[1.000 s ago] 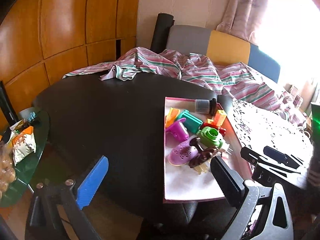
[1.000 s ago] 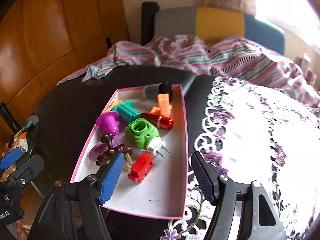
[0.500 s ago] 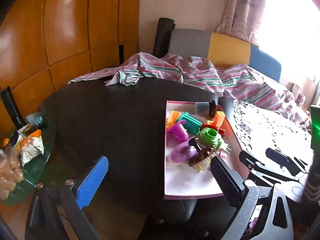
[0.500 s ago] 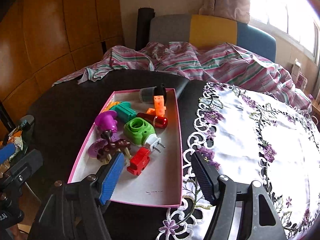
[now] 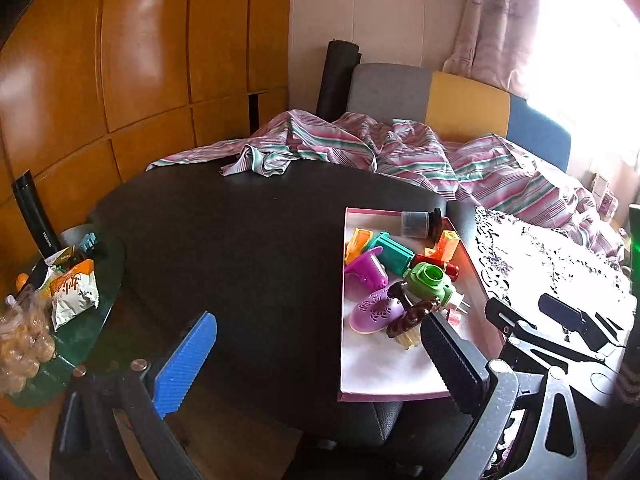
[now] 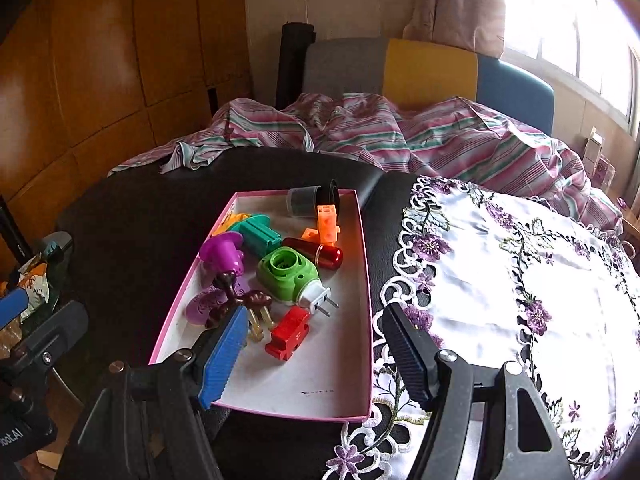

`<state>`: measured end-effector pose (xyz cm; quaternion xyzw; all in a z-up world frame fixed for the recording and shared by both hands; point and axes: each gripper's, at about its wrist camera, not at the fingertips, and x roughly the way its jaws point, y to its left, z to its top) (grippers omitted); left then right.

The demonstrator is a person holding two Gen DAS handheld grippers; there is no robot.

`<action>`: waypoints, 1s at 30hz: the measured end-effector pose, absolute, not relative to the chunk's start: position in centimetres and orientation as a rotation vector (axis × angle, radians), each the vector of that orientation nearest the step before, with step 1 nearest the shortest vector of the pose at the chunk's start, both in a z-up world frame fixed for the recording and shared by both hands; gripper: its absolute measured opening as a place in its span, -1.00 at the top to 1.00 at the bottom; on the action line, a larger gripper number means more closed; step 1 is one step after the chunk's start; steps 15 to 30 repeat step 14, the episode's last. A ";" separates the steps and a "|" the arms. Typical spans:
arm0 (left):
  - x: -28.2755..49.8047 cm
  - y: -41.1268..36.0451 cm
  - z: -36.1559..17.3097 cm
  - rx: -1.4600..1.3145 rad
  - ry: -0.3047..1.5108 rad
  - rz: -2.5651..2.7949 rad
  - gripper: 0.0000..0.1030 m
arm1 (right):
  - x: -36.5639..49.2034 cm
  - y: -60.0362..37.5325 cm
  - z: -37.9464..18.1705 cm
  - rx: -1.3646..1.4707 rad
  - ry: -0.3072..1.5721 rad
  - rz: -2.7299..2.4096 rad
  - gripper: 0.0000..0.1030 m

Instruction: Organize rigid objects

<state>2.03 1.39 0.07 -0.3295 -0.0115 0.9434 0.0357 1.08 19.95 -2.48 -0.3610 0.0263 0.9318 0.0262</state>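
Note:
A pink-rimmed white tray (image 6: 312,396) (image 5: 384,372) on the black table holds several small plastic objects: a green plug-in device (image 6: 288,272) (image 5: 428,284), a red block (image 6: 288,332), a red cylinder (image 6: 316,252), an orange block (image 6: 328,220), a teal piece (image 6: 256,232), purple pieces (image 6: 222,252) and a grey cup (image 6: 304,200). My right gripper (image 6: 312,344) is open and empty above the tray's near end. My left gripper (image 5: 316,356) is open and empty, over the table's near edge left of the tray.
A white embroidered cloth (image 6: 520,280) covers the table right of the tray. A striped blanket (image 6: 400,136) lies on the sofa behind. A green glass side table (image 5: 52,320) with snack bags stands at the left. Wooden panels (image 5: 120,60) line the left wall.
Both grippers have drawn back and risen a little, so the tray and table look smaller and farther. Both stay open and empty. The objects in the tray have not moved.

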 end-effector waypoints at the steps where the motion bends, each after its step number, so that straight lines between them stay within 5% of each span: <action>1: 2.0 1.4 0.1 -1.014 -0.035 2.897 -0.99 | 1.1 19.9 -2.5 -1.116 0.080 2.881 -0.37; 30: 1.9 1.5 -0.3 -1.017 0.006 2.901 -0.99 | 0.9 19.5 -2.8 -1.127 0.075 2.891 -0.37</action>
